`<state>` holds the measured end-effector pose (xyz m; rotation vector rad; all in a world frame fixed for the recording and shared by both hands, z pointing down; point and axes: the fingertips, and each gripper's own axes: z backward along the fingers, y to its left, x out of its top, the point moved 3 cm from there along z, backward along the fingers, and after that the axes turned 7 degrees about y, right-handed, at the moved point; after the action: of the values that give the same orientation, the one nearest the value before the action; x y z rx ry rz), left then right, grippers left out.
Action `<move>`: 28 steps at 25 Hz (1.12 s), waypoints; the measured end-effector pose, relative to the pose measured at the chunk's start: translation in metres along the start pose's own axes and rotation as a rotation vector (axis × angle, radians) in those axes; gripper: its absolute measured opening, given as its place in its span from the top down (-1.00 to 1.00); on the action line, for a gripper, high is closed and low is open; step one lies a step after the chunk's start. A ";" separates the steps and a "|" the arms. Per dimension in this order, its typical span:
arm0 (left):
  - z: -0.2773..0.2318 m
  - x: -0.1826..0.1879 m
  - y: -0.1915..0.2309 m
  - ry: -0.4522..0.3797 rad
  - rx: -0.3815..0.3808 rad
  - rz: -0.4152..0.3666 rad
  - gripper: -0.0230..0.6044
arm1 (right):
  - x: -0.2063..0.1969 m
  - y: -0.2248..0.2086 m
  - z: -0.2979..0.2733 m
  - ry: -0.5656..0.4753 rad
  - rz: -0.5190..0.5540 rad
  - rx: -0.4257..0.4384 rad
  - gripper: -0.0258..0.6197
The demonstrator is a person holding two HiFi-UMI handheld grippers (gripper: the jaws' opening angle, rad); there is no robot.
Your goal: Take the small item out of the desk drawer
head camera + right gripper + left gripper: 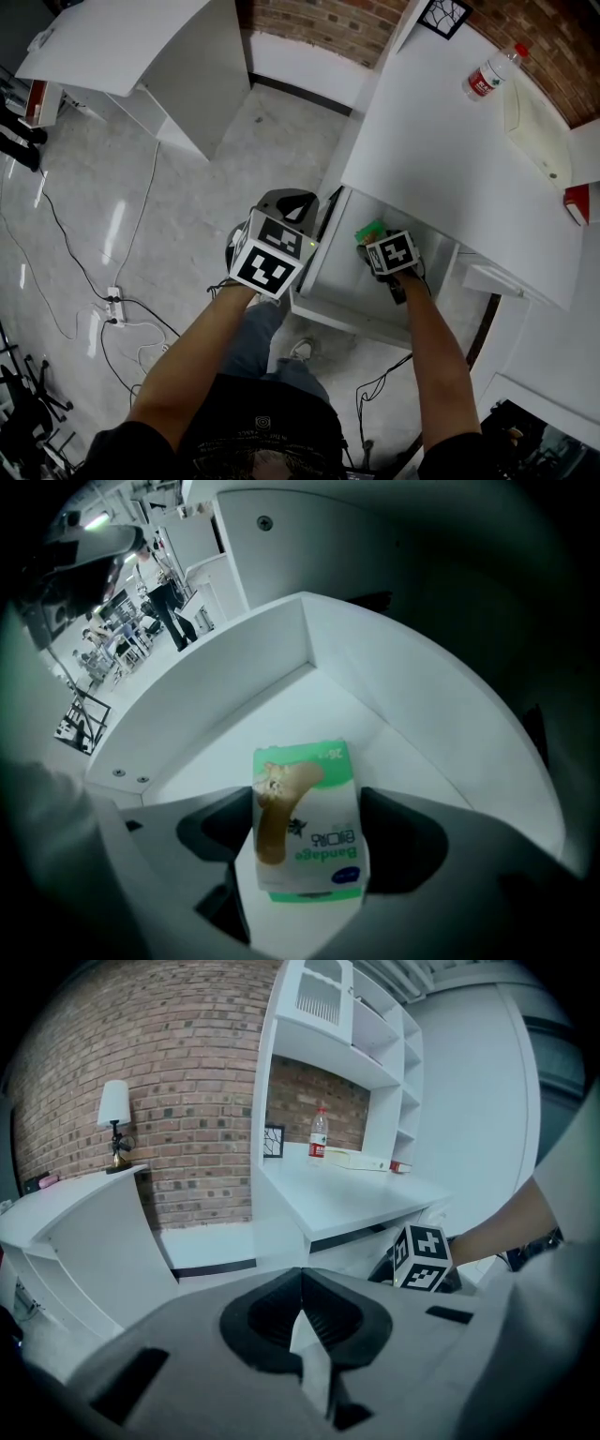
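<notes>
A small green-and-white bandage box [305, 822] lies flat on the floor of the open white drawer [375, 686], just under the table [450, 159] top. My right tool [307, 850] points steeply down into the drawer. Its dark jaws are set against the box's two long sides, gripping it, I judge, for a lift not yet begun. My left tool [274, 253] sits at the drawer's front corner with its jaws closed together, perhaps steadying the drawer; I cannot see contact. Only the right gripper view shows the box's print and the jaws on it. The head view shows just a green corner beside the marker cube, plus a water bottle [489, 73] on the table.
</notes>
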<state>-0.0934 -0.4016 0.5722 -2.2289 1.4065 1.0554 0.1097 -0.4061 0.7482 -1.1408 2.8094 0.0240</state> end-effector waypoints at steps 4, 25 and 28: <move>0.003 -0.001 -0.003 0.009 0.007 0.000 0.91 | -0.004 0.000 0.005 0.005 0.034 -0.010 -0.19; 0.069 0.036 -0.063 -0.101 0.074 -0.032 0.91 | -0.020 0.030 0.138 -0.280 0.115 -0.010 -0.17; 0.087 0.039 -0.075 -0.109 0.090 -0.036 0.91 | -0.028 0.031 0.162 -0.327 0.098 -0.021 -0.17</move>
<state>-0.0553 -0.3399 0.4758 -2.0932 1.3361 1.0629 0.1233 -0.3557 0.5894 -0.9069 2.5740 0.2278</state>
